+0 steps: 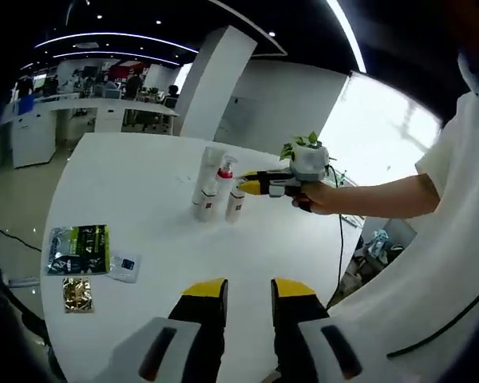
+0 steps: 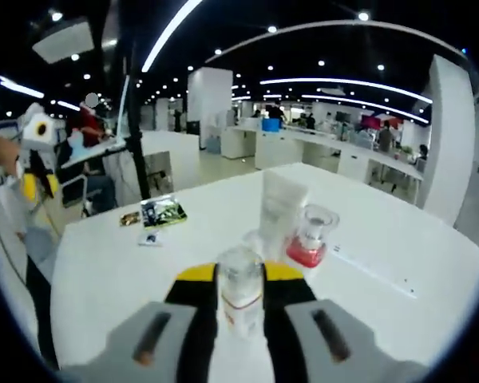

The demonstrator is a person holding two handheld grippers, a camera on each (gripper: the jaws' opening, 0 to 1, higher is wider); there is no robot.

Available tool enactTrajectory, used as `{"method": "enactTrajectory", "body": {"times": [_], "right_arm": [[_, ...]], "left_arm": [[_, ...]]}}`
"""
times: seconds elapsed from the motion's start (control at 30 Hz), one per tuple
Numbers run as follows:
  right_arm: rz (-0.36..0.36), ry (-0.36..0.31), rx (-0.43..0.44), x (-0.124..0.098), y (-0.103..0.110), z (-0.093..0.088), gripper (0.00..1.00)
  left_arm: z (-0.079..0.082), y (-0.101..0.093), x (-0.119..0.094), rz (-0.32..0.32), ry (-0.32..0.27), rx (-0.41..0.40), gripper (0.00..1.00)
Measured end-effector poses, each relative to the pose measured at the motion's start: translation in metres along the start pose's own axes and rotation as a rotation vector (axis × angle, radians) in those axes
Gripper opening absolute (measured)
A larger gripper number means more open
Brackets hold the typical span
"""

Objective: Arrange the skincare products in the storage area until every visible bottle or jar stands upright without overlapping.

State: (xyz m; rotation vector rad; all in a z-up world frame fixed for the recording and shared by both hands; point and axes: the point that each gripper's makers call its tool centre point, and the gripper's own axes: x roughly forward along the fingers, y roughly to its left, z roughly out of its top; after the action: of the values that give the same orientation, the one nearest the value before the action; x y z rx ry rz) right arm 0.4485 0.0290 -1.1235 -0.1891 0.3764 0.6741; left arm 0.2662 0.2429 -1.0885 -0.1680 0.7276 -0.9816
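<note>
Right tongs (image 2: 239, 279) clamp a clear bottle (image 2: 240, 297) between yellow tips.

left gripper view farther back across the white table (image 1: 144, 183); right gripper view close, opposite-facing, same bottles (image 2: 283, 209).

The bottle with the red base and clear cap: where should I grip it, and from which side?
Grip the bottle with the red base around its clear midsection, below the wide cap. It stands upright, so bring the fingers in level. The tall white tube stands close on one side, so come from the open table side.
</note>
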Motion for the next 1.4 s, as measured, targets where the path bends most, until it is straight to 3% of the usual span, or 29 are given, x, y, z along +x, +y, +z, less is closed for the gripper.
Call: {"method": "enactTrajectory", "body": {"times": [0.1,0.43,0.73,1.03,1.4], "right_arm": [[-0.001,0.001,-0.01,0.004,-0.001,-0.003,0.18],[-0.031,-0.008,-0.026,0.009,-0.007,-0.013,0.18],[-0.014,-0.006,-0.052,0.013,-0.006,-0.021,0.18],[-0.022,-0.06,0.004,0.008,-0.012,-0.021,0.19],[-0.039,-0.03,0.033,0.004,-0.015,-0.027,0.2]], "left_arm": [[-0.008,0.001,-0.007,0.019,0.014,-0.001,0.22],[-0.01,0.005,-0.024,0.056,0.0,-0.025,0.22],[-0.014,0.013,-0.032,0.082,-0.06,-0.109,0.22],[-0.012,0.012,-0.033,0.086,-0.097,-0.148,0.22],[-0.01,0.012,-0.032,0.078,-0.097,-0.147,0.22]]}}
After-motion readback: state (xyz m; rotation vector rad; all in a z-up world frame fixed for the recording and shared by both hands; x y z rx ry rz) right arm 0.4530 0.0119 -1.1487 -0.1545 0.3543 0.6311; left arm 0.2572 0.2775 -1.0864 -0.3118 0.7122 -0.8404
